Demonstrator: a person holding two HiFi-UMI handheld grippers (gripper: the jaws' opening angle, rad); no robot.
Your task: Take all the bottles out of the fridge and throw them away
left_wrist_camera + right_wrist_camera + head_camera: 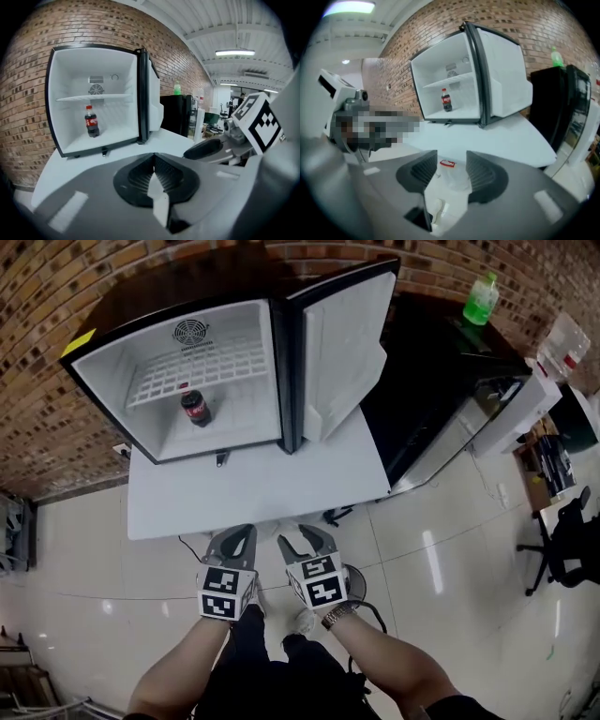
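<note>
L tongs shut, empty, R tongs part open, holding nothing, cola bottle in fridge

We've got the small black fridge on the white worktop, its door swung wide open to the right and the inside all white. One bottle in there: dark cola, red cap, red label. It stands upright on the fridge floor, under the wire shelf, clear of the walls.

cola bottle label unreadable, office chair cut by edge
</note>
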